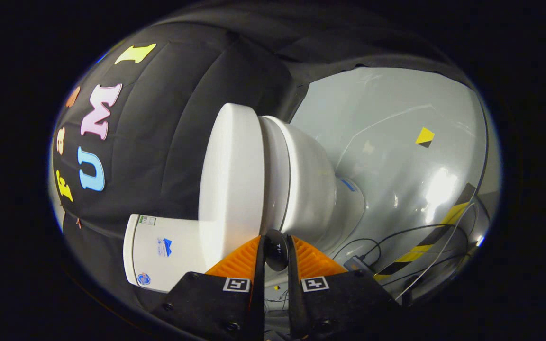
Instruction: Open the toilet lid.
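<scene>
In the gripper view, the toilet [282,184] fills the centre of the frame, rolled sideways, its closed lid [230,180] just left of centre. The gripper [276,244] at bottom centre is clenched, fingers nearly together around a small dark disc [277,251], just short of the lid's edge. To lift well, I judge the fingers should part slightly and catch the lid rim, not the seat beneath.

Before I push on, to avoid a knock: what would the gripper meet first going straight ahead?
Probably the small dark disc between the jaws of the gripper; just beyond it sits the closed toilet lid. Depth is unclear.
</scene>
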